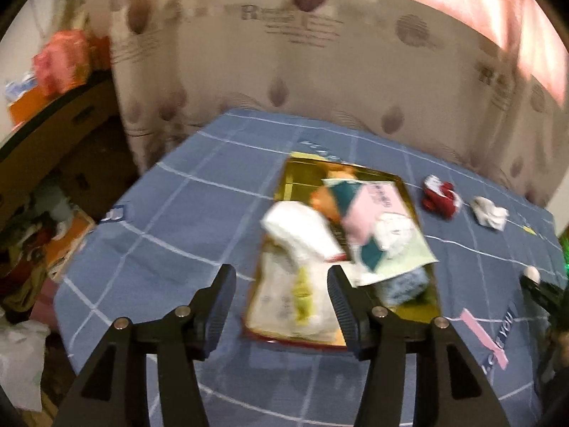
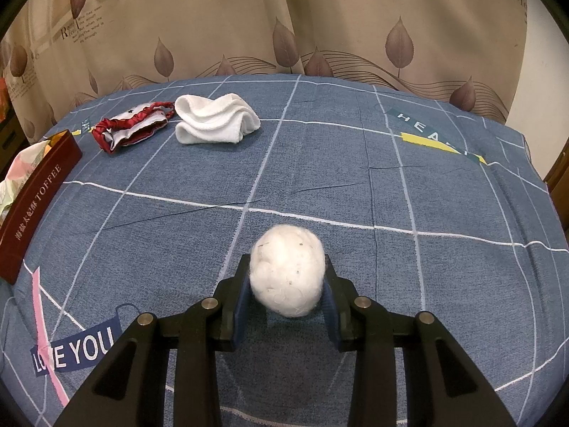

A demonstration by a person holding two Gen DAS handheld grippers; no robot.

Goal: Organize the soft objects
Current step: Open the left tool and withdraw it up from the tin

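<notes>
Risk sits with the right gripper [image 2: 287,286], clamped on the fluffy ball [image 2: 286,270] above the cloth [image 2: 355,185]: soft fibre may slip out. Left gripper [image 1: 282,286] gapes empty over the crowded box [image 1: 432,297]; towel [image 2: 215,118] and scrunchie [image 2: 129,130] lie far left.

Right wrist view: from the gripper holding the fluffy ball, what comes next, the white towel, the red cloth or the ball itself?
1. Ball, between the right gripper pads.
2. Towel, far, left of centre.
3. Red cloth, slightly farther left.

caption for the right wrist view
Right claw grips a white fluff ball over the blue checked bedcover.
</notes>
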